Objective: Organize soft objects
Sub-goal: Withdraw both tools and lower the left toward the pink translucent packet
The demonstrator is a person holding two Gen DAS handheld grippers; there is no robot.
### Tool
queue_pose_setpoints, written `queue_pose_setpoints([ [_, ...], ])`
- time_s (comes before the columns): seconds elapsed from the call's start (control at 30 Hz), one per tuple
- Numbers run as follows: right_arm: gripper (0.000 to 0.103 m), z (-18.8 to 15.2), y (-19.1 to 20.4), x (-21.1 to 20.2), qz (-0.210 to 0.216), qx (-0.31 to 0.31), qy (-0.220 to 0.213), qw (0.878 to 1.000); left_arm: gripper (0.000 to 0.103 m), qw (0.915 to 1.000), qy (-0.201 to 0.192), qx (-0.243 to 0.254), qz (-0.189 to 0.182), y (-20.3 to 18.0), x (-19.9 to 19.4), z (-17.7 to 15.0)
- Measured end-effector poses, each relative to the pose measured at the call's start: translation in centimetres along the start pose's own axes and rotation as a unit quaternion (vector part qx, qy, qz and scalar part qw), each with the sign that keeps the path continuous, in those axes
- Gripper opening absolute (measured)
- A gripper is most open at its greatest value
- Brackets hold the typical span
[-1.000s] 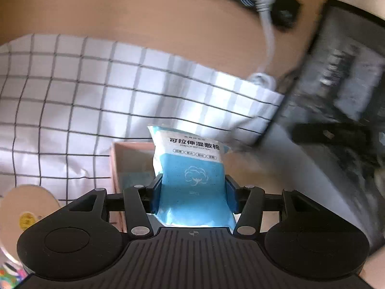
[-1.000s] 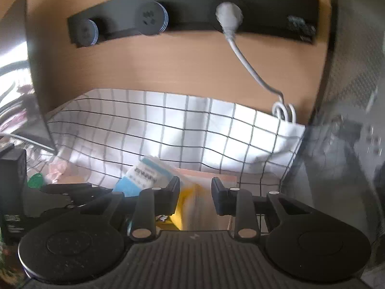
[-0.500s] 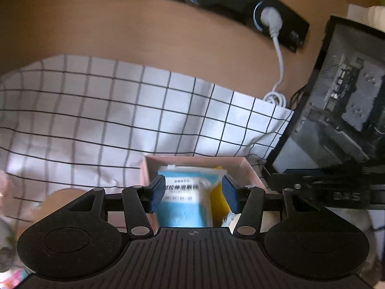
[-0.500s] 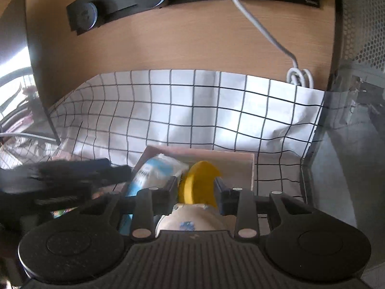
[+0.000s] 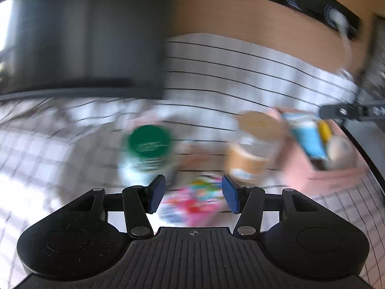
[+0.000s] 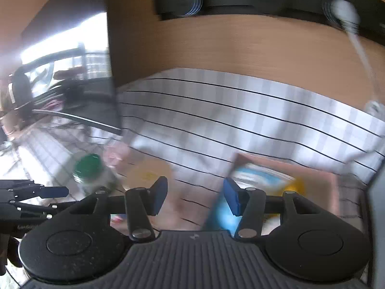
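Observation:
The whole left wrist view is motion-blurred. My left gripper [image 5: 193,187] is open above a pink, many-coloured soft packet [image 5: 192,204] lying on the checked cloth; the pads are not touching it. At the right, a pink box [image 5: 332,172] holds the blue cotton packet [image 5: 305,132], a yellow item [image 5: 323,127] and a beige item [image 5: 339,147]. My right gripper [image 6: 195,185] has its jaws opening with nothing between them. It sits left of the pink box [image 6: 333,183], where the blue packet [image 6: 259,177] and the yellow item [image 6: 297,185] show.
A green-lidded jar [image 5: 149,142] and a tan-lidded jar [image 5: 257,139] stand on the checked cloth [image 5: 240,72] ahead of the left gripper. A dark monitor [image 5: 84,36] fills the back left. A black socket strip [image 6: 240,2] with a white plug runs along the wooden wall.
The left gripper let go of the blue packet in the pink box and swung left to the jars. The right gripper also swung left, and its jaws widened.

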State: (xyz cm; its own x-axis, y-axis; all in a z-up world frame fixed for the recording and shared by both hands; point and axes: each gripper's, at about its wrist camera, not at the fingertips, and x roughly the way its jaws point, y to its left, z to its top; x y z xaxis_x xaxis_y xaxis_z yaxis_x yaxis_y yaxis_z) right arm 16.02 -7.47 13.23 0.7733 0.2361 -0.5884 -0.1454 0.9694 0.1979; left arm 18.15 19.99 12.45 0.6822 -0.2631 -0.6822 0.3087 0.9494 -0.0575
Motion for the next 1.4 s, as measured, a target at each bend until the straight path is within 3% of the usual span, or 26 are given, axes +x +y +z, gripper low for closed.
queue_pose_setpoints([
  [0.13, 0.053, 2.2, 3.6, 1.9, 0.035, 0.000, 0.018, 0.999, 0.057, 0.9990, 0.001, -0.044, 0.010, 4.8, -1.1, 0.5],
  [0.23, 0.053, 3.3, 5.3, 3.2, 0.048, 0.024, 0.030, 0.998, 0.057, 0.9988, 0.025, -0.038, -0.020, 6.6, -0.9, 0.4],
  [0.37, 0.053, 4.4, 7.6, 4.3, 0.033, 0.001, 0.041, 0.999, 0.057, 0.9956, 0.053, 0.044, -0.064, 4.7, 0.9, -0.8],
  [0.47, 0.053, 4.7, 8.3, 4.1, 0.025, -0.015, 0.040, 0.999, 0.057, 0.9858, 0.065, 0.116, -0.103, 1.3, 2.9, -1.1],
  [0.6, 0.053, 4.2, 7.5, 2.9, 0.018, -0.013, 0.042, 0.999, 0.057, 0.9727, 0.090, 0.203, -0.067, -1.9, 5.8, -1.6],
  [0.73, 0.055, 3.0, 6.1, 1.4, 0.009, -0.014, 0.041, 0.999, 0.058, 0.9775, 0.109, 0.169, -0.062, -1.7, 7.4, -1.4],
  [0.9, 0.056, 2.2, 3.8, 1.1, -0.004, 0.010, 0.046, 0.999, 0.059, 0.9732, 0.128, 0.148, -0.120, -2.3, 7.1, -1.5],
  [1.07, 0.056, 2.0, 3.3, 1.2, 0.001, 0.012, 0.044, 0.999, 0.056, 0.9782, 0.107, 0.156, -0.087, -2.5, 5.6, -0.9],
  [1.23, 0.056, 2.4, 4.5, 1.1, 0.012, -0.009, 0.033, 0.999, 0.058, 0.9788, 0.057, 0.144, -0.134, -1.3, 1.2, 2.2],
  [1.3, 0.056, 2.5, 5.0, 0.8, 0.016, -0.010, 0.024, 1.000, 0.058, 0.9855, 0.029, 0.124, -0.112, 0.3, 0.1, 4.2],
  [1.4, 0.056, 2.5, 5.6, 0.7, 0.027, -0.004, 0.020, 0.999, 0.055, 0.9963, 0.027, 0.041, -0.071, 3.9, 1.9, 7.2],
])
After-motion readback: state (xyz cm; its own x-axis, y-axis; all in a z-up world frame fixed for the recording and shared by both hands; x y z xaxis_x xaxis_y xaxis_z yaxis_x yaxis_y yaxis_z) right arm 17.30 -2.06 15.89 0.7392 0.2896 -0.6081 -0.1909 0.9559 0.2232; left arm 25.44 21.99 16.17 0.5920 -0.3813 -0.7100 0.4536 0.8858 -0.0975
